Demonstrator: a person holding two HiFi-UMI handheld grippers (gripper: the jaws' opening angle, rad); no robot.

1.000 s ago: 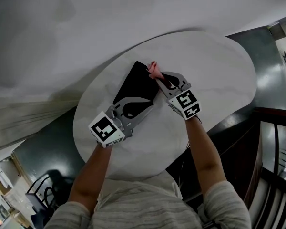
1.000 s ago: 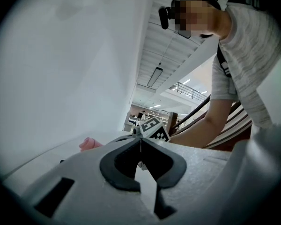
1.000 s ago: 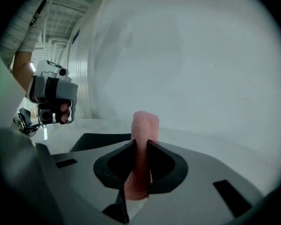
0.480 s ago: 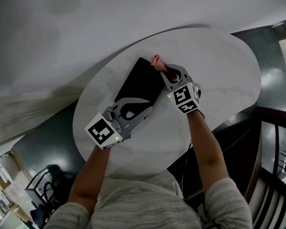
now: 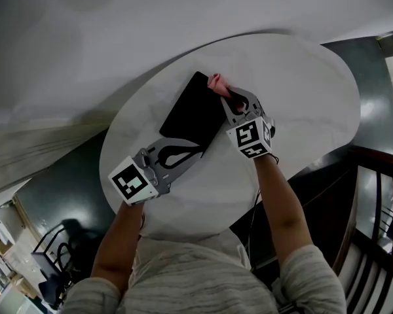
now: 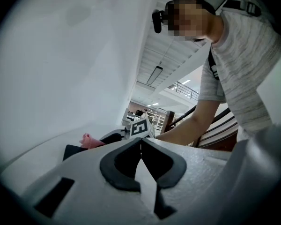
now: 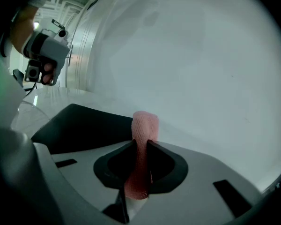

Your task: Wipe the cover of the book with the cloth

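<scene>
A black book (image 5: 190, 113) lies on the round white table (image 5: 301, 103), seen also in the right gripper view as a dark slab (image 7: 84, 125). My right gripper (image 5: 224, 97) is at the book's far right corner, shut on a pink cloth (image 5: 216, 84). The cloth (image 7: 144, 125) stands up between its jaws, with its top end over the book's edge. My left gripper (image 5: 200, 151) lies at the book's near end with its jaws shut and nothing between them (image 6: 140, 142). From there the cloth (image 6: 89, 140) and book (image 6: 72, 150) show beyond its fingers.
The table's near edge runs just in front of the person's body. A dark wooden railing (image 5: 380, 175) stands at the right over a dark glossy floor (image 5: 360, 77). A pale curved wall (image 5: 150, 25) rises behind the table.
My left gripper has slid back toward the near left, uncovering more of the book. My right gripper with the cloth has shifted slightly along the book's far right corner.
</scene>
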